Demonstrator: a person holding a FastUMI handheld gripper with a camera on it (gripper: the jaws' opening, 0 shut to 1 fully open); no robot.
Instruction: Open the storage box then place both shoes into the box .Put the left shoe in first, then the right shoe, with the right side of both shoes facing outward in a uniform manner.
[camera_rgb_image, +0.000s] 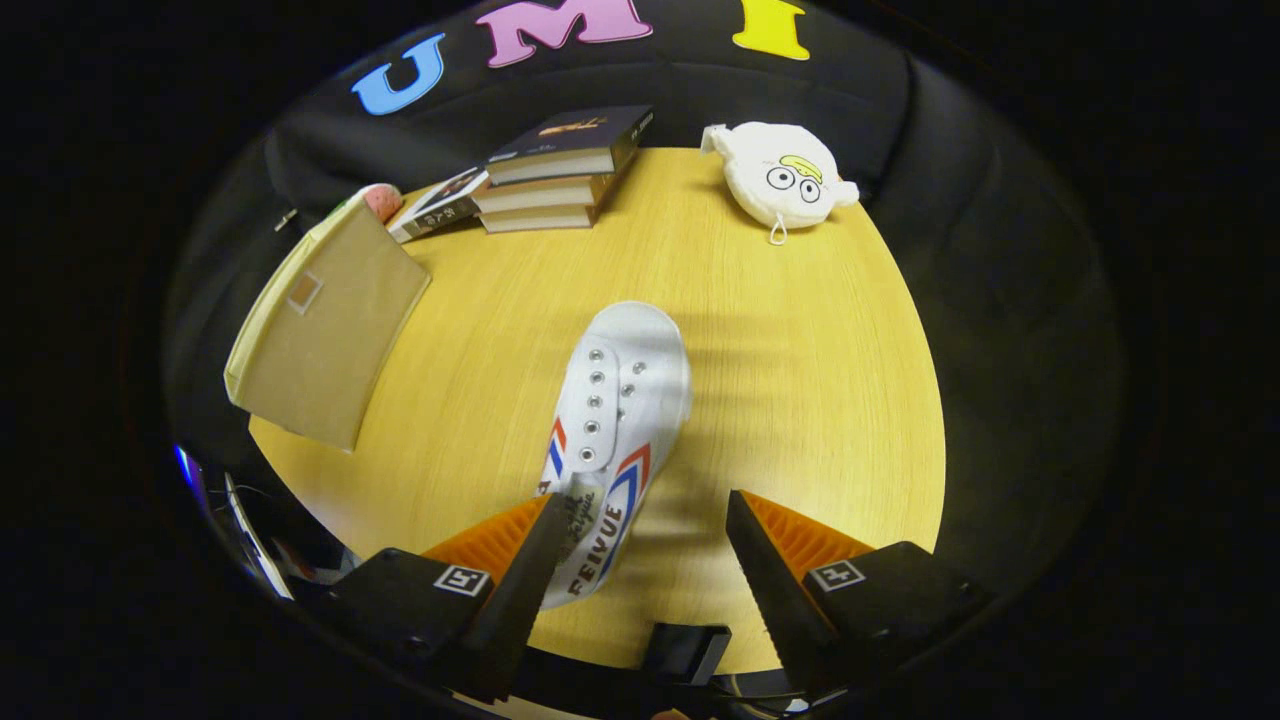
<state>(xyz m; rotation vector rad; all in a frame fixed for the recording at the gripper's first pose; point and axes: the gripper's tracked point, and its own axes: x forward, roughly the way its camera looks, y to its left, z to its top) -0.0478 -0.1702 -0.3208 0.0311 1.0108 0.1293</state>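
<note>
Meanwhile, the gripper (640, 535) hangs with fingers spread over the shoe (612, 430) on the table (800, 380); closing off-centre could knock its heel aside.

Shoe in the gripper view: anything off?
One white shoe lies on the table, heel between the open tool's fingers, nearer the left one, toe pointing away. It has no laces, eyelets bare. The tan box sits apart to the left, tilted. Nothing spilled or damaged.
</note>
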